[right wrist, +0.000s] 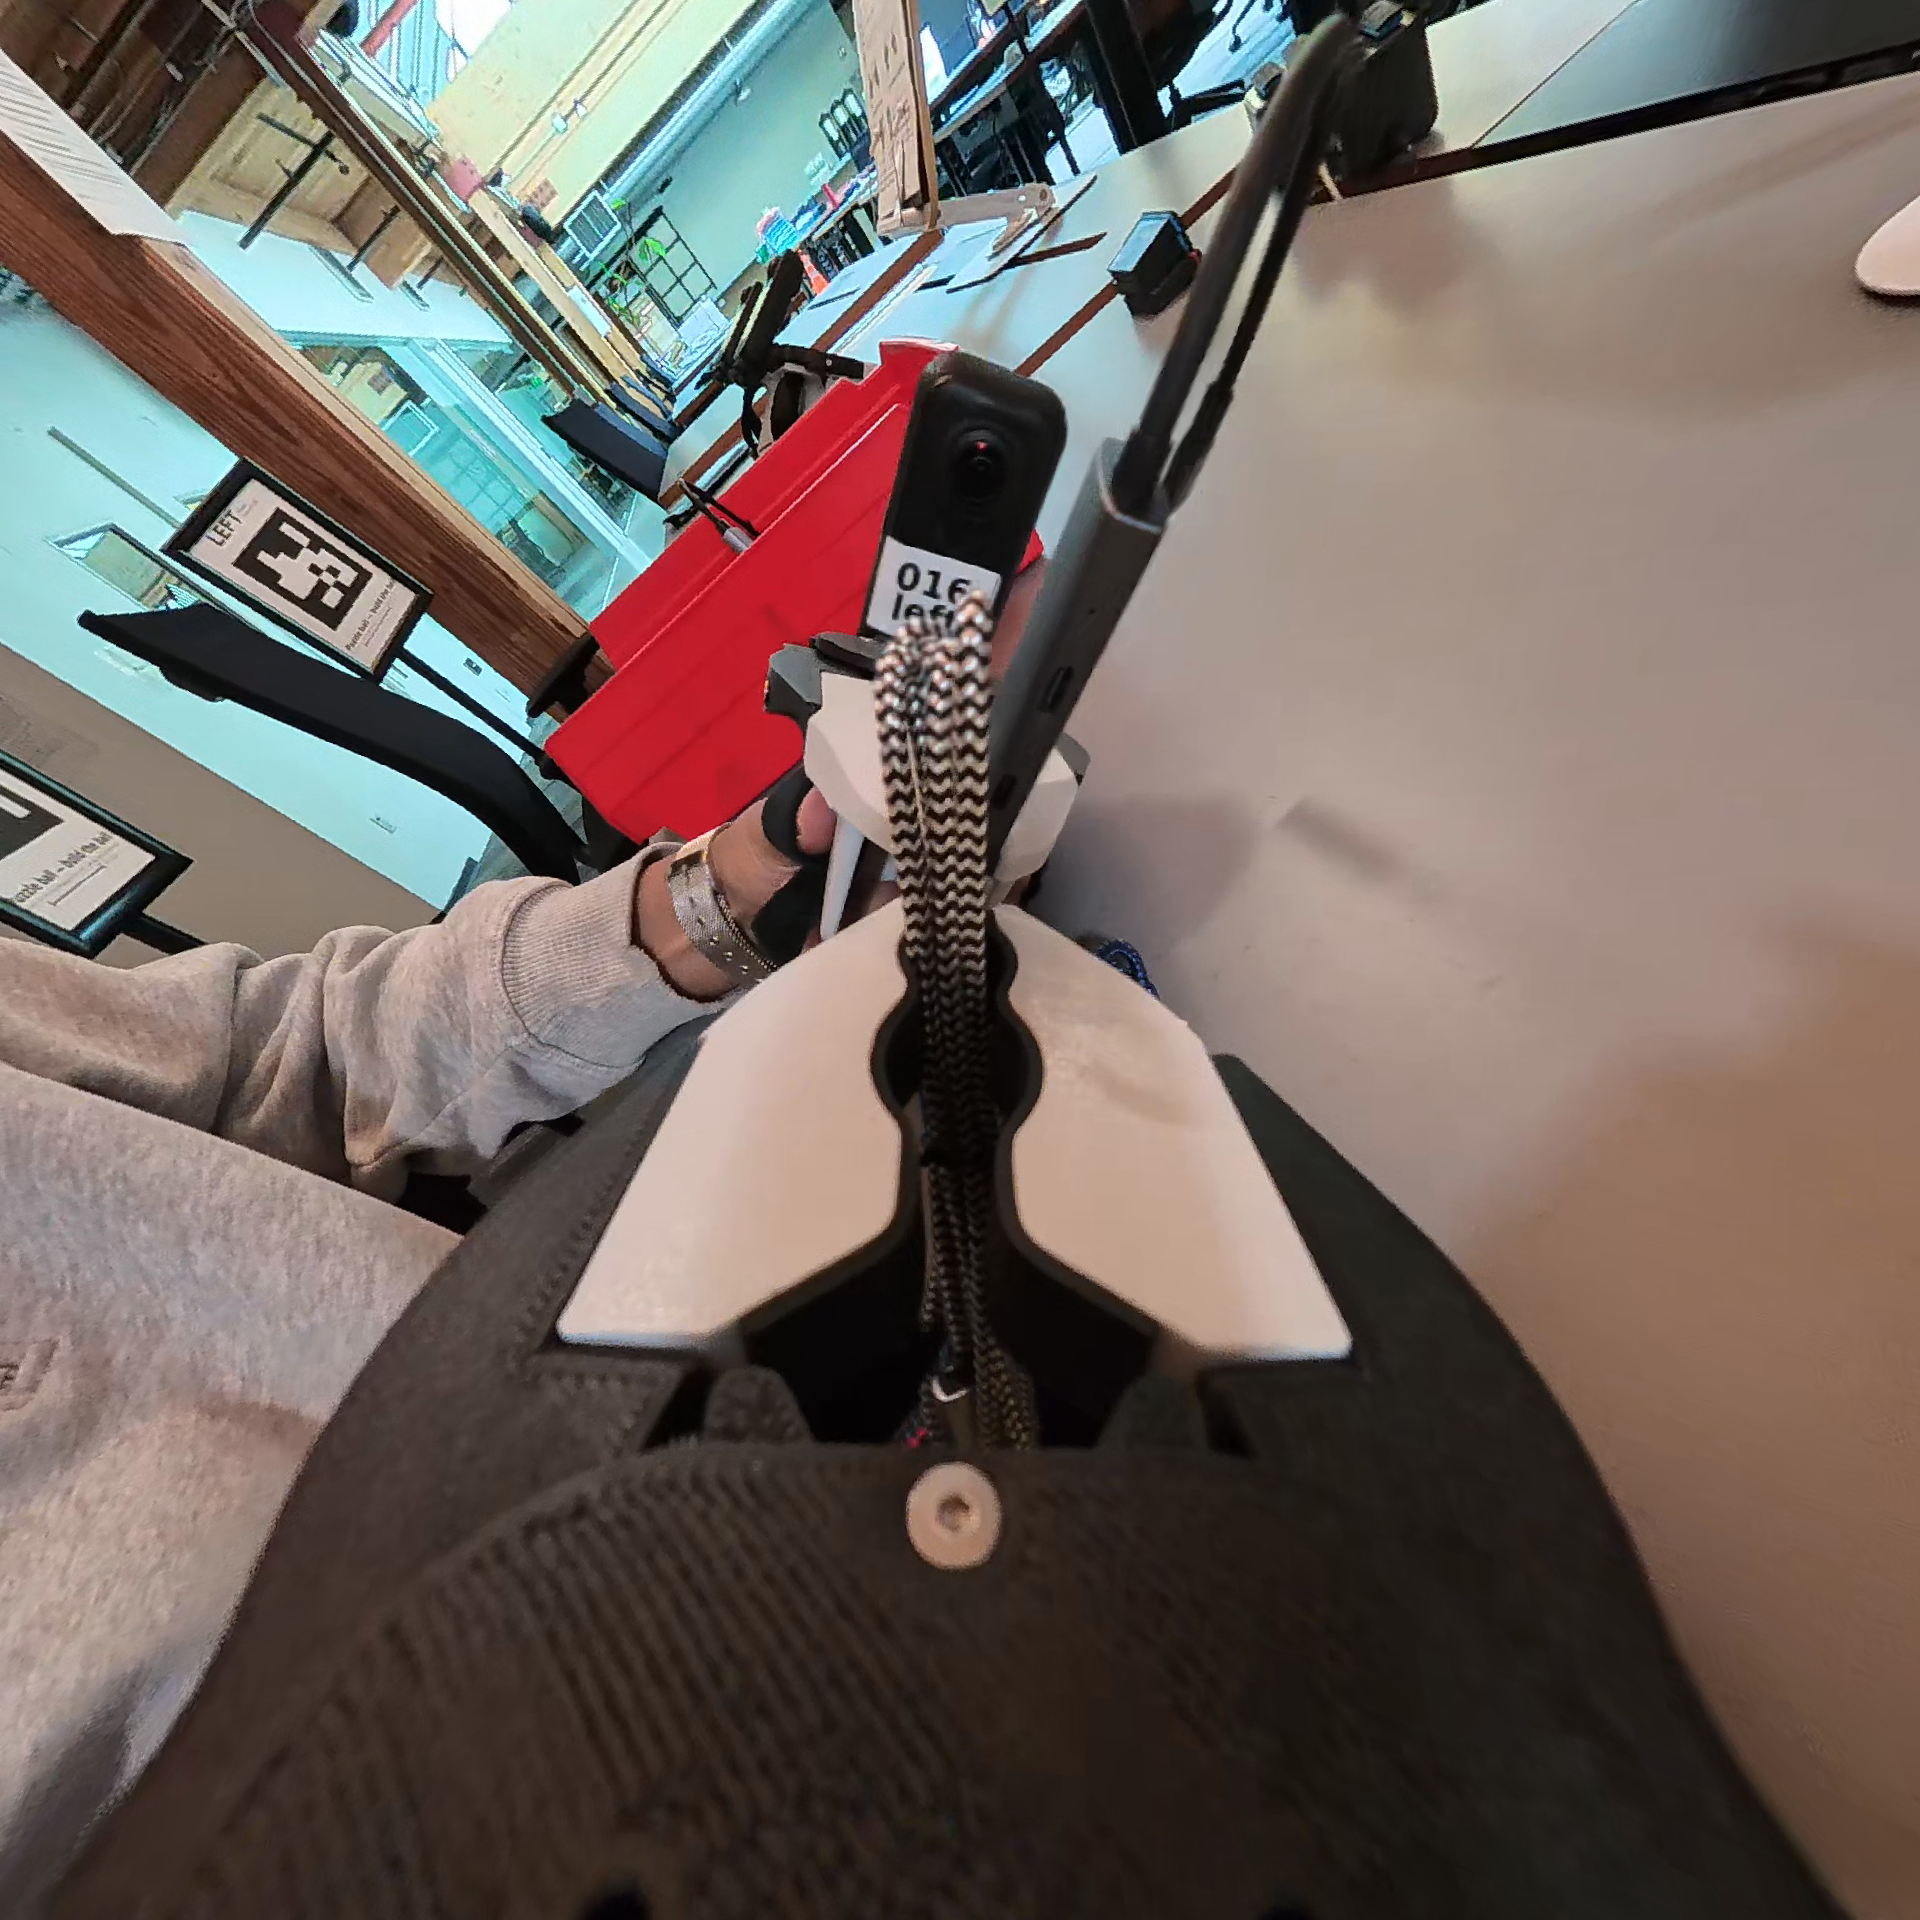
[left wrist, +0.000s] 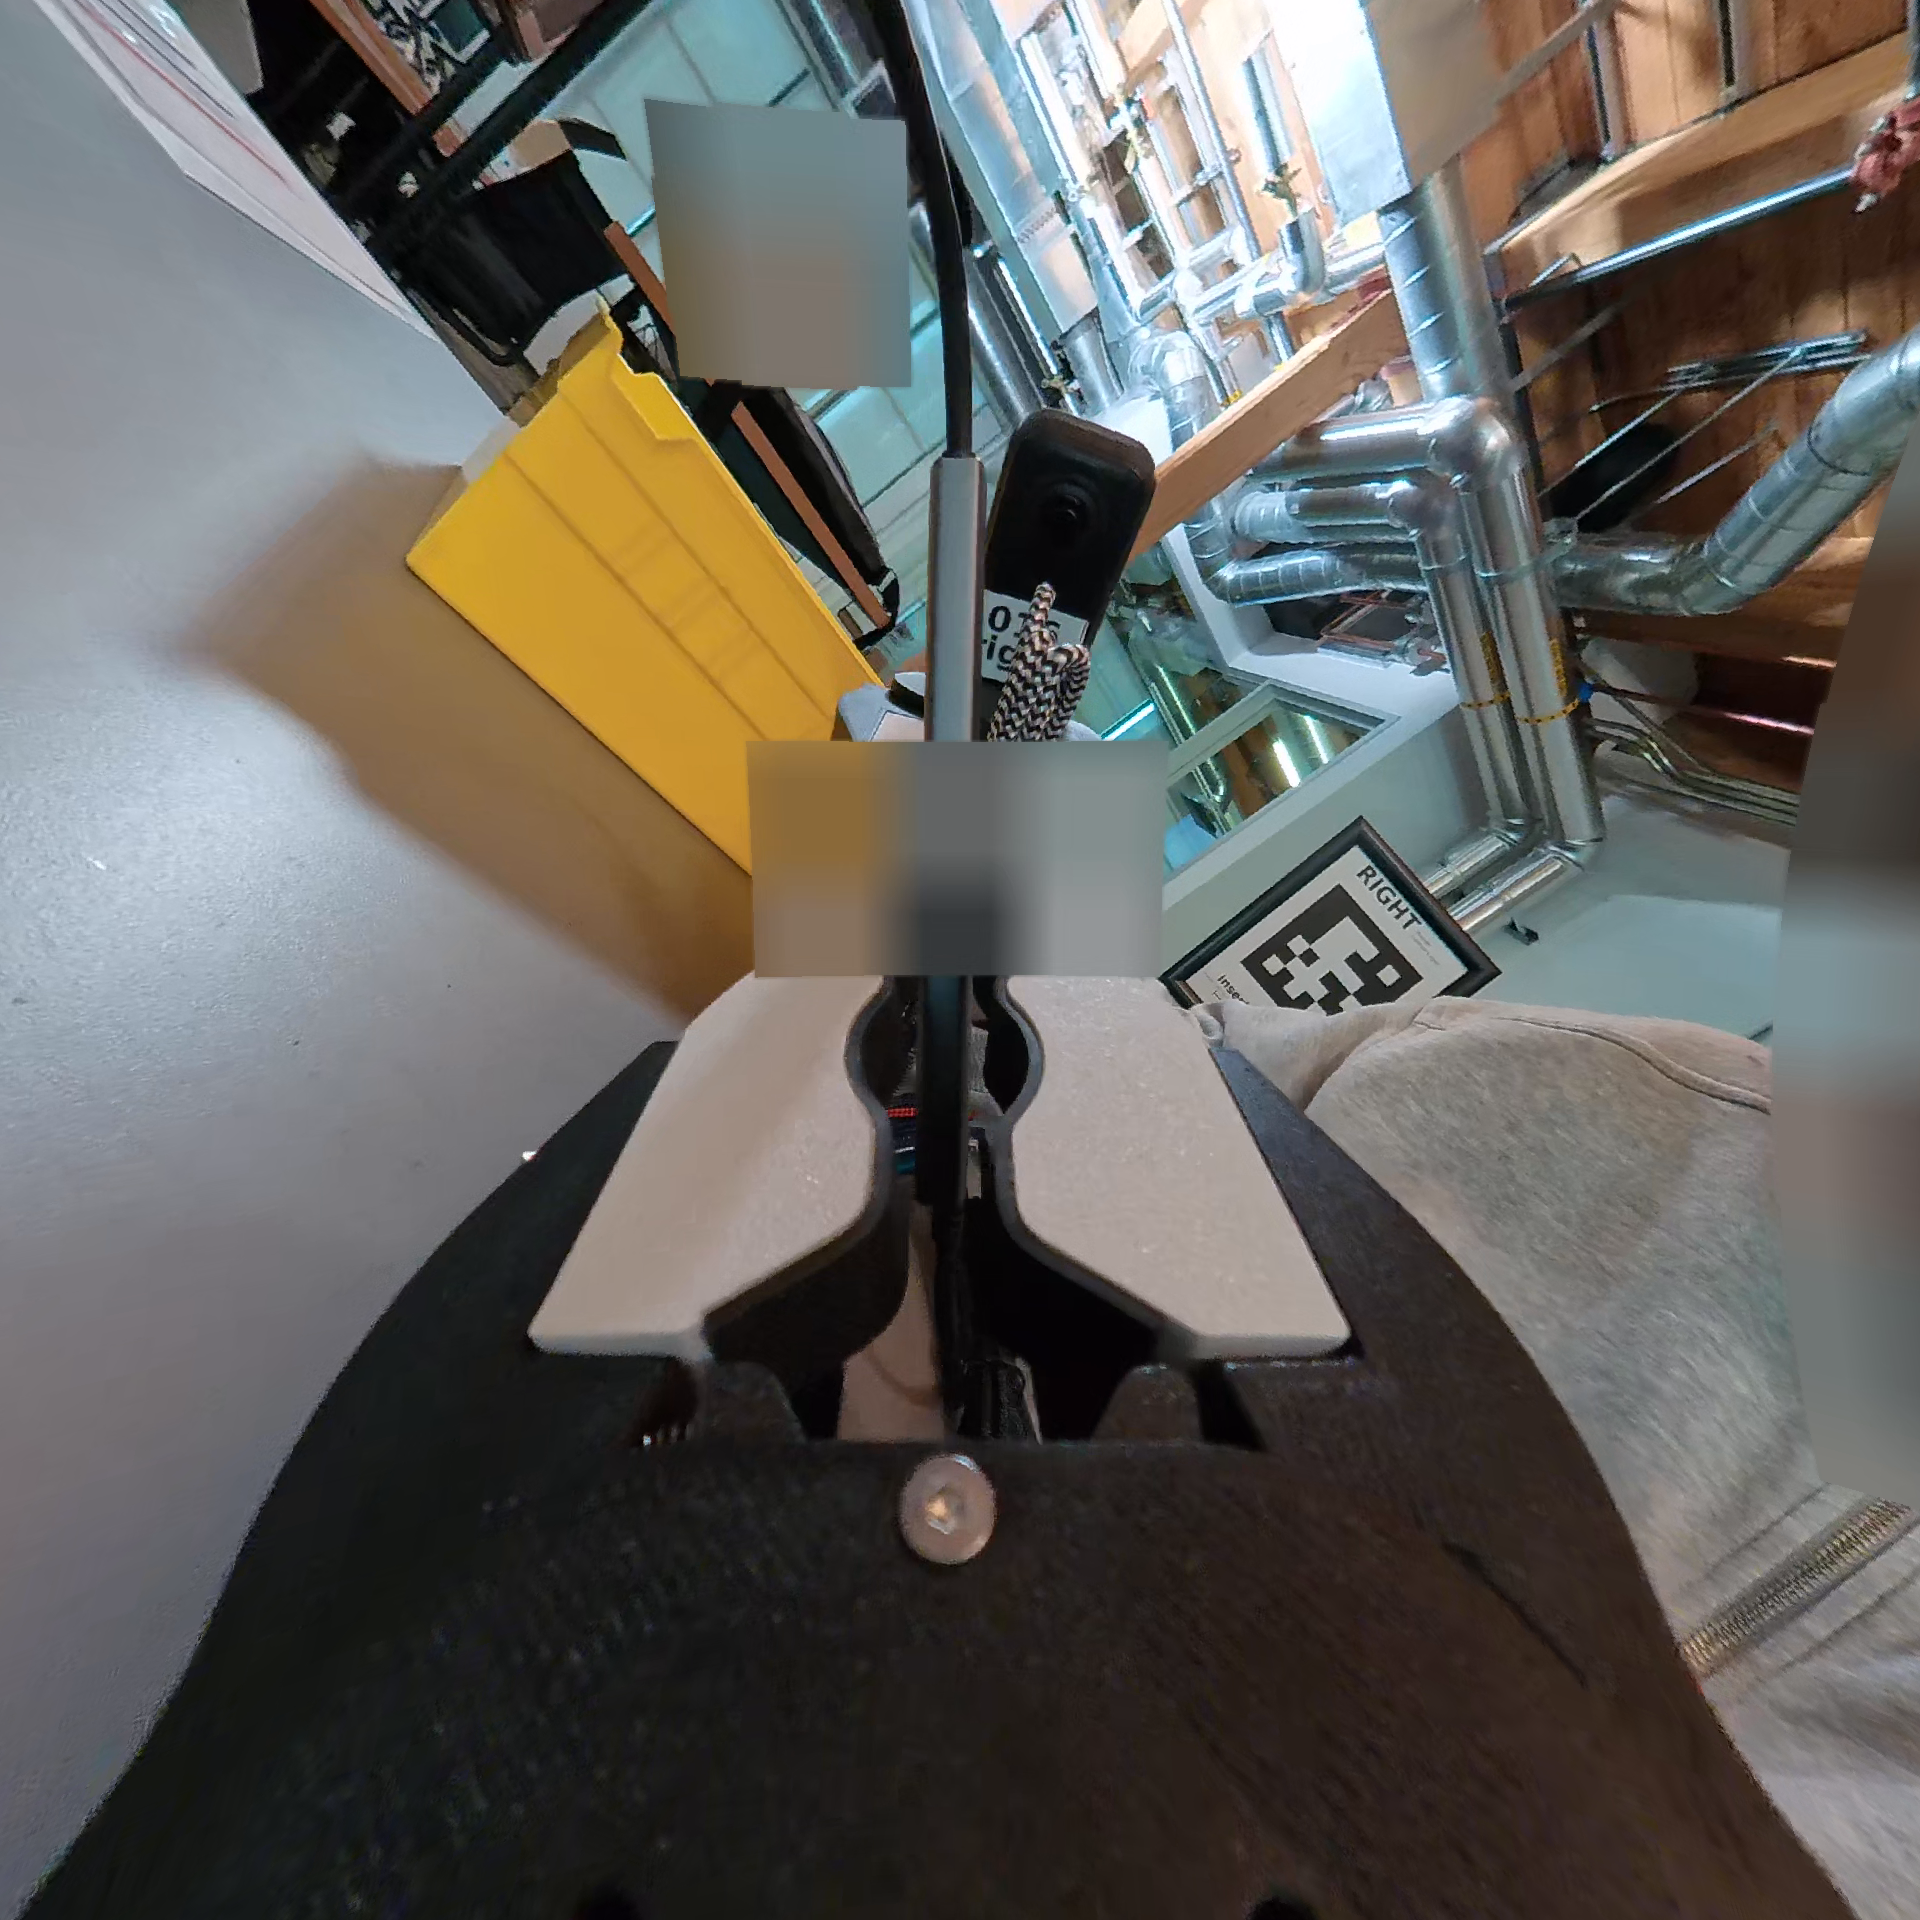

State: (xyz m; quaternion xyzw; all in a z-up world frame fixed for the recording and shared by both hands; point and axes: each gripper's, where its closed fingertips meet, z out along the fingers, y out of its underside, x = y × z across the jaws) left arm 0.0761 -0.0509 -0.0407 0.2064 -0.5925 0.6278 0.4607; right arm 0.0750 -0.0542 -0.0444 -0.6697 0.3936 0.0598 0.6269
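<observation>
My left gripper [left wrist: 943,1013] is shut on a slim grey hub-like bar [left wrist: 956,582] with a black cable [left wrist: 940,208] plugged into its far end. My right gripper [right wrist: 951,940] is shut on a black-and-white braided cable [right wrist: 935,748]. The two grippers face each other closely above a grey table [right wrist: 1507,727]. The right wrist view shows the left gripper's white fingers [right wrist: 852,758] clamped on the grey bar [right wrist: 1081,623], with its black camera [right wrist: 977,468] above. The braided cable's end [left wrist: 1039,665] hangs by the right gripper's camera [left wrist: 1070,509].
A yellow bin [left wrist: 623,582] and a red bin [right wrist: 727,665] stand on the table. Framed marker cards [left wrist: 1340,935] [right wrist: 301,566] stand behind. A person's grey sleeve [right wrist: 312,1039] and hand [right wrist: 727,894] hold the left gripper. A small black box [right wrist: 1153,260] sits farther back. Less than 4 cm separates the two grippers' tips.
</observation>
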